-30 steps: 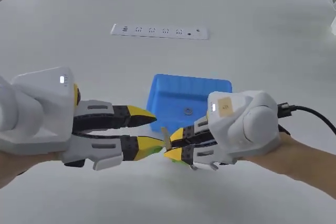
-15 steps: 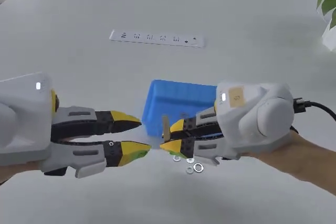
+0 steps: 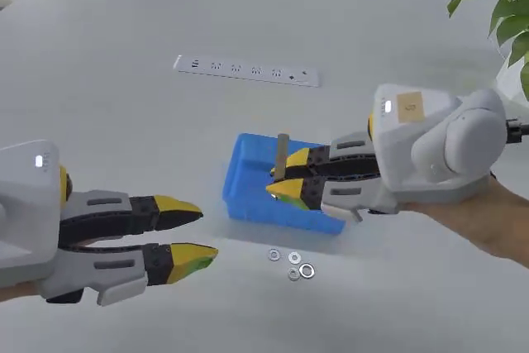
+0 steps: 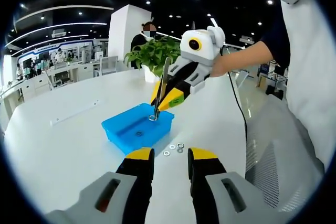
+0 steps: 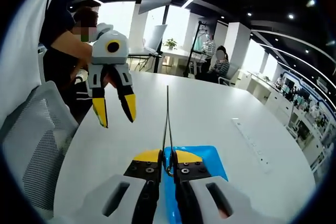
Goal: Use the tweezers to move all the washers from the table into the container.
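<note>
Four or so washers [image 3: 295, 264] lie on the desk [image 3: 124, 121], just beside the near wall of the blue container [image 3: 248, 183], on my side of the right gripper [image 3: 277, 185]. That gripper is clamped on the tweezers [image 4: 163, 85], their long axis pointing down into the container. My left gripper [image 3: 207, 231] hovers spread and empty, off to the left.

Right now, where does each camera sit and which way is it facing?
Head view: on the headset, looking down at the table; left gripper open, right gripper holding tweezers over the blue container.
Left gripper view: along its own jaws toward container and right gripper.
Right gripper view: along its jaws and tweezers, toward the left gripper.
All three share the container and tweezers.
</note>
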Tool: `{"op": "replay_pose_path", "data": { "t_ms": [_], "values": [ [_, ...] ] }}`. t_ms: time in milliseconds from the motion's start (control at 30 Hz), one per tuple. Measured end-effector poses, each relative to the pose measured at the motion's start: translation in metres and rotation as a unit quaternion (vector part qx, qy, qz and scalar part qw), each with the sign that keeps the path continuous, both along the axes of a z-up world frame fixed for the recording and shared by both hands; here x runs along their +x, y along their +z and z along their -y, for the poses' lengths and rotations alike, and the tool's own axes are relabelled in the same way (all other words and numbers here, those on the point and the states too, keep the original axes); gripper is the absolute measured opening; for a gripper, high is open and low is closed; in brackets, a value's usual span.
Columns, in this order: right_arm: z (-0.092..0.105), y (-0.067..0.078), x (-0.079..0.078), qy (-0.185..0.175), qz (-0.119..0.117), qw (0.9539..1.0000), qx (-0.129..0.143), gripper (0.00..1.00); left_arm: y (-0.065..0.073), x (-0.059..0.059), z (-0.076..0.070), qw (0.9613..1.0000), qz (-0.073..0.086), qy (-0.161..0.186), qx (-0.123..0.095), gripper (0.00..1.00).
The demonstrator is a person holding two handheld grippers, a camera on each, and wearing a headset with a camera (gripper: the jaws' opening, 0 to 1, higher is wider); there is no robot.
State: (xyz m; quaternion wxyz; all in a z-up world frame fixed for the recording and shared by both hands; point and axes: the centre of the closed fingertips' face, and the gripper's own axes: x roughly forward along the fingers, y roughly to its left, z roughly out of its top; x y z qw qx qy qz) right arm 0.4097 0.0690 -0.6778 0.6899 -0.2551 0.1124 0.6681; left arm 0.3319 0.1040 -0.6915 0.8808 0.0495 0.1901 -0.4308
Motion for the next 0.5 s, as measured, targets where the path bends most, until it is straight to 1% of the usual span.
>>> {"op": "replay_pose_path", "data": {
  "t_ms": [67, 167, 267, 333, 400, 467, 500],
  "values": [
    [0.003, 0.002, 0.009, -0.009, 0.004, 1.0000, 0.001, 0.09, 0.000, -0.002, -0.002, 1.0000, 0.000, 0.002, -0.001, 0.30],
    [0.004, 0.004, 0.020, -0.019, 0.005, 0.9998, 0.003, 0.09, 0.001, -0.001, -0.004, 0.9999, -0.002, 0.008, -0.008, 0.29],
    [0.005, 0.002, 0.031, -0.029, 0.009, 0.9995, -0.001, 0.09, 0.001, -0.001, -0.007, 0.9999, -0.002, 0.014, -0.009, 0.29],
    [0.005, 0.002, 0.036, -0.033, 0.007, 0.9994, 0.001, 0.09, 0.001, 0.000, -0.008, 0.9998, -0.003, 0.017, -0.010, 0.29],
    [0.005, -0.001, 0.039, -0.034, 0.007, 0.9994, 0.000, 0.09, 0.001, 0.000, -0.009, 0.9997, -0.004, 0.019, -0.011, 0.29],
    [0.005, -0.007, 0.042, -0.036, 0.007, 0.9993, -0.003, 0.09, 0.001, 0.001, -0.010, 0.9996, -0.005, 0.023, -0.012, 0.29],
    [0.005, -0.011, 0.044, -0.038, 0.003, 0.9993, -0.004, 0.09, 0.001, 0.001, -0.011, 0.9996, -0.006, 0.025, -0.014, 0.29]
  ]
}}
